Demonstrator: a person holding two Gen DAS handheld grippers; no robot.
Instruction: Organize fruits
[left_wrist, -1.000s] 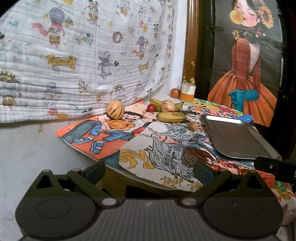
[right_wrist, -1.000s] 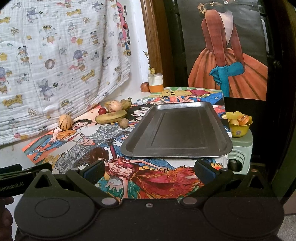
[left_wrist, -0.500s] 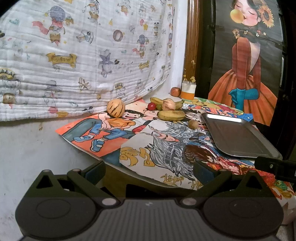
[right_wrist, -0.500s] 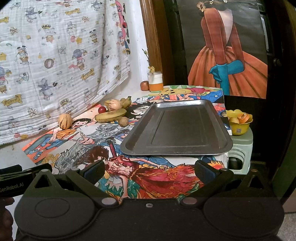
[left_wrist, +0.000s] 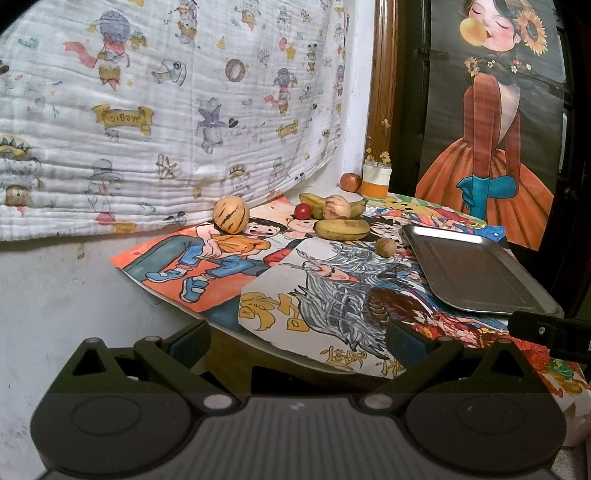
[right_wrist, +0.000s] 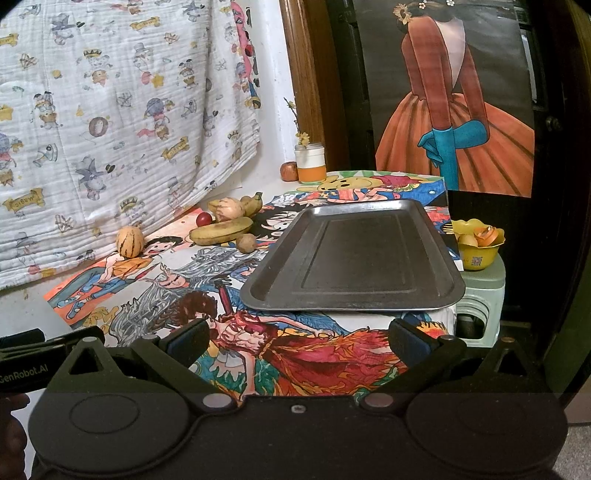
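Fruits lie at the far side of a table covered with cartoon posters: a striped melon (left_wrist: 231, 219) (right_wrist: 129, 241), a banana (left_wrist: 341, 229) (right_wrist: 221, 231), a second banana (left_wrist: 314, 201) behind a pale striped fruit (left_wrist: 336, 208) (right_wrist: 229, 208), a red cherry tomato (left_wrist: 303, 211) (right_wrist: 203, 219), a brown kiwi (left_wrist: 386, 247) (right_wrist: 246, 243) and an apple (left_wrist: 350, 182) (right_wrist: 289, 171). An empty metal tray (left_wrist: 476, 273) (right_wrist: 354, 258) sits to their right. My left gripper (left_wrist: 295, 341) and right gripper (right_wrist: 297, 338) are both open and empty, at the table's near edge.
A white-and-orange jar (left_wrist: 375, 180) stands by the apple near the wooden door frame. A yellow bowl (right_wrist: 476, 248) rests on a green stool (right_wrist: 480, 295) right of the table. A printed cloth (left_wrist: 147, 110) hangs on the left wall.
Both grippers have drifted slightly; the table scene shifts a little in each view. No fruit has moved, and both grippers stay open.
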